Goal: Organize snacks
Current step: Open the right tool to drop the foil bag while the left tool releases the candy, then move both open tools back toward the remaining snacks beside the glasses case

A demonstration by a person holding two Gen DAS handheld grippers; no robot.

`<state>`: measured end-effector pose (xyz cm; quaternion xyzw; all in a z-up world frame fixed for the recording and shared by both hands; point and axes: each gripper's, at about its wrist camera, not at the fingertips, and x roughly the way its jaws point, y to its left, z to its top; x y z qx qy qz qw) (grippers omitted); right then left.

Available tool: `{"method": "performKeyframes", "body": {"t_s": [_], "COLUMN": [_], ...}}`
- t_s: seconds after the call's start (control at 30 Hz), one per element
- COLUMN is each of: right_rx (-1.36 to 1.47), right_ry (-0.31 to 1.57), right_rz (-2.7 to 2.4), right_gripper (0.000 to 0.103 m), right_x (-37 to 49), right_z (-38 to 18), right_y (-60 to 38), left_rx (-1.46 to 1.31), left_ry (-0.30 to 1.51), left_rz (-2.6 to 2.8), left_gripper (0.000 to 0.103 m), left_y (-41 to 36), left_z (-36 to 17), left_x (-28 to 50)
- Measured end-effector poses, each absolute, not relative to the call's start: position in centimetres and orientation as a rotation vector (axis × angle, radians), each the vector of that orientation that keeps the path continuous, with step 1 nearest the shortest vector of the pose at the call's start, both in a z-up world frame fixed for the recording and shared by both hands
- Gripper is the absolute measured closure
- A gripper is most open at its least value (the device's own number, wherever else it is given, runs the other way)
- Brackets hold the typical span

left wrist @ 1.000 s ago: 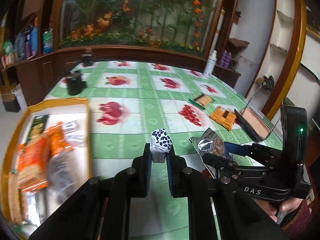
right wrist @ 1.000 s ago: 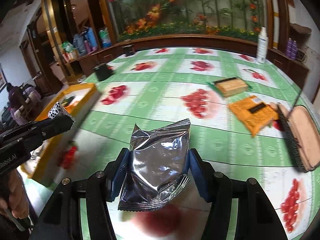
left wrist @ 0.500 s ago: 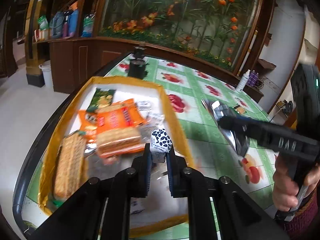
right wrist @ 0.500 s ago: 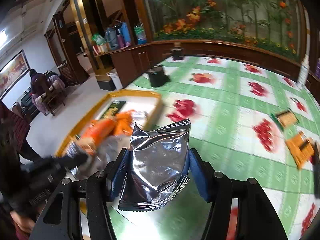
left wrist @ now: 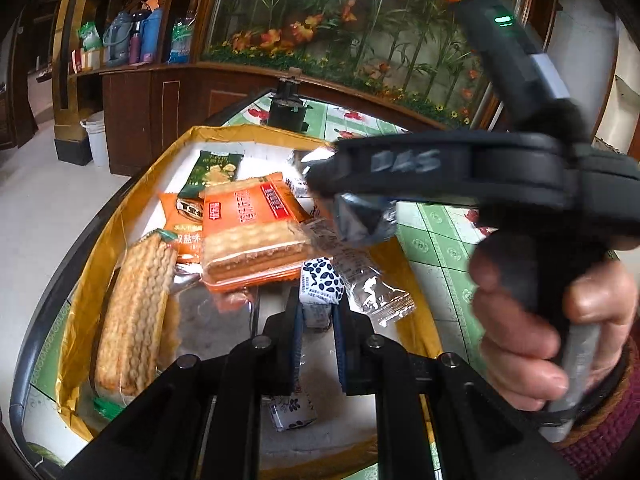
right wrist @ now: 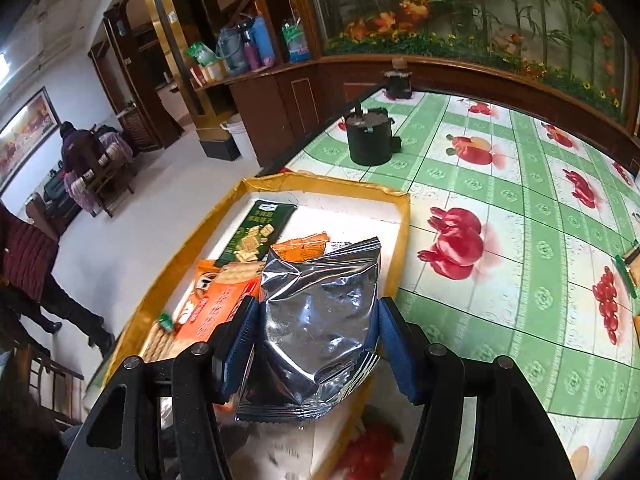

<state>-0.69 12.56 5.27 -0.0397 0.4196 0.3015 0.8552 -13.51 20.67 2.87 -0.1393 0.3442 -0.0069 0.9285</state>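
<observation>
Both tools over the gold tray (left wrist: 120, 216) now, centre-left of the left view. Left gripper (left wrist: 316, 320) pinching a small spotted candy (left wrist: 321, 286), low centre, just above the snack pile. Right gripper (right wrist: 312, 344) clamped on a silver packet (right wrist: 320, 320), dead centre of the right view, hanging over the tray's near right corner. Same packet (left wrist: 360, 224) visible in the left view at centre right, under the right tool's black arm.

Trouble spots, as a guess: crowded airspace. Two tools close together over one tray, so a bump on release looks possible. Silver packet sitting near the tray's right rim (right wrist: 402, 240); let go there and could tip out onto the green tablecloth (right wrist: 500, 208). Tray already heaped, with an orange cracker pack (left wrist: 248, 236) and a long biscuit sleeve (left wrist: 132, 312) stacked loosely, so a dropped candy could roll off the pile or slide under wrappers. Another small candy (left wrist: 292, 412) already lying loose at the bottom of the left view.
</observation>
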Motion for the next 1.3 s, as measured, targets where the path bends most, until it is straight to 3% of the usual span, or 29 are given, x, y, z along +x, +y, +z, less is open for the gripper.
{"method": "performKeyframes", "body": {"t_s": [0.3, 0.47, 0.77, 0.9, 1.3], "right_rx": [-0.114, -0.078, 0.005, 0.064, 0.248], "right_ry": [0.9, 0.889, 0.824, 0.785, 0.806], "right_rz": [0.644, 0.69, 0.732, 0.693, 0.151], "right_gripper": [0.038, 0.032, 0.029, 0.029, 0.03], "right_x": [-0.1, -0.6, -1.7, -1.3, 5.7], "right_z": [3.6, 4.0, 6.1, 6.9, 5.1], "right_y": [13.8, 13.1, 9.5, 5.5, -14.9], "left_rx": [-0.284, -0.303, -0.292, -0.285, -0.192], "left_ry": [0.755, 0.757, 0.726, 0.693, 0.615], "left_rz": [-0.002, -0.032, -0.022, 0.001, -0.064], "left_gripper": [0.087, 0.063, 0.061, 0.053, 0.052], "left_y": [20.6, 20.6, 20.4, 20.4, 16.5], "left_z": [2.3, 2.3, 2.4, 2.7, 6.3], "left_x": [-12.9, -13.0, -13.7, -14.0, -14.3]}}
